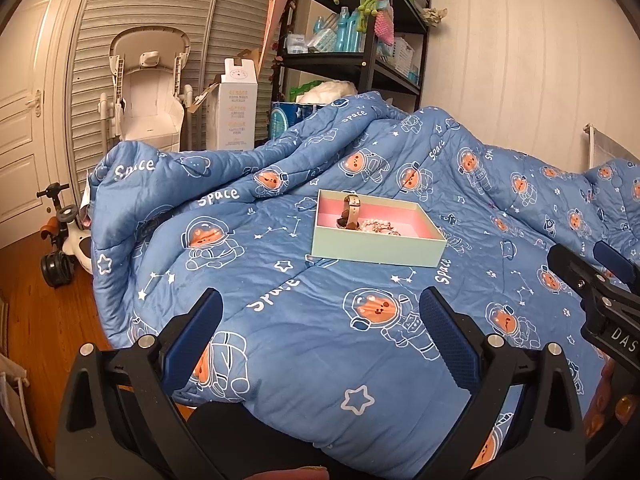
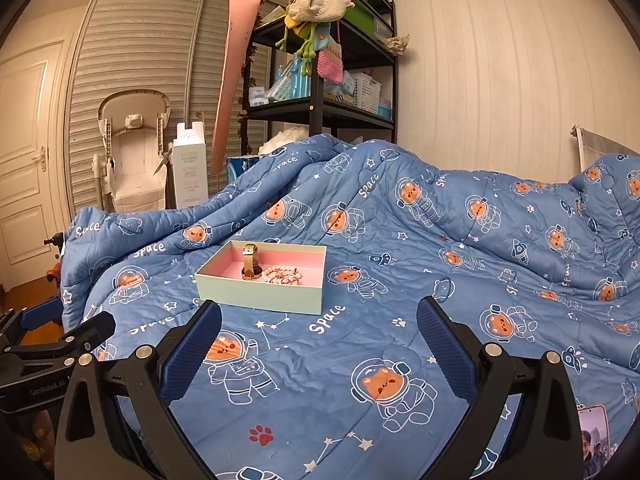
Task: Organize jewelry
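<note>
Inside the shallow mint-green cardboard box (image 2: 260, 292) with its pink lining, I see a beige-strapped wristwatch (image 2: 251, 265) and pale bead bracelets (image 2: 285, 275) already lying together, nothing loose on the blue astronaut-print quilt (image 2: 400, 280) around it, so I judge the sorting nearly finished, while my left gripper (image 1: 320, 328) and right gripper (image 2: 319, 332) hover short of the box, jaws apart and empty.

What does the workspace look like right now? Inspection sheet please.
Surface: rumpled blue space-print quilt on a bed.
Job's things: pale green cardboard box with pink lining; inside, a beige-strap watch standing on edge beside a heap of pearly bead bracelets.
Clutter: phone on the quilt at lower right.
Grippers: left gripper open, empty; right gripper open, empty; both short of the box.
Cables: nothing seen.
Surroundings: black metal shelf unit, white high chair, louvred wardrobe doors.
</note>
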`<state>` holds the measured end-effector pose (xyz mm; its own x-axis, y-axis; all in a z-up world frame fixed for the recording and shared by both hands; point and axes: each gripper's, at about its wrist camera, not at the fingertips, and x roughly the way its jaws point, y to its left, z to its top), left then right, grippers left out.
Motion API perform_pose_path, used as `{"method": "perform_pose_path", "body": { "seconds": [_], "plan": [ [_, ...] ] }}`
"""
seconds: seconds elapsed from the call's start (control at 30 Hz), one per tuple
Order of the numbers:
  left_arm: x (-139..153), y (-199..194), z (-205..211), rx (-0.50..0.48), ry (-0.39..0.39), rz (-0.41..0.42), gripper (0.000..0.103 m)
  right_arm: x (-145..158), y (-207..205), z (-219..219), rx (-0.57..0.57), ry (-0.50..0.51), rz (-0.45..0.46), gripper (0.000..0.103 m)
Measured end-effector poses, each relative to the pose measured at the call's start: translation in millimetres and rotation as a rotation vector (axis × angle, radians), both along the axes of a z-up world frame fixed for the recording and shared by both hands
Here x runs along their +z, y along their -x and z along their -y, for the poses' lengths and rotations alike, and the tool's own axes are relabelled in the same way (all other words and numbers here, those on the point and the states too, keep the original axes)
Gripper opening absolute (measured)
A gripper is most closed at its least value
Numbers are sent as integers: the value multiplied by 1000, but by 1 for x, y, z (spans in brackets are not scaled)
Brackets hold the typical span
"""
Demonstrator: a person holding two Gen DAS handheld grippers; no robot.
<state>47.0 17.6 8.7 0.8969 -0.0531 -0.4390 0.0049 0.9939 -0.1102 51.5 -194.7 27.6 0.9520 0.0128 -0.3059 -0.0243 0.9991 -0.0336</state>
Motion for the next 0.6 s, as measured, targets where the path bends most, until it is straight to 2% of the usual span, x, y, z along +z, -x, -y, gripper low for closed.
{"method": "perform_pose_path", "body": {
  "seconds": [0.6],
  "plan": [
    [1, 1, -1, 14, -9, 5, 97, 1, 3, -1, 2, -1, 4, 96]
  ]
}}
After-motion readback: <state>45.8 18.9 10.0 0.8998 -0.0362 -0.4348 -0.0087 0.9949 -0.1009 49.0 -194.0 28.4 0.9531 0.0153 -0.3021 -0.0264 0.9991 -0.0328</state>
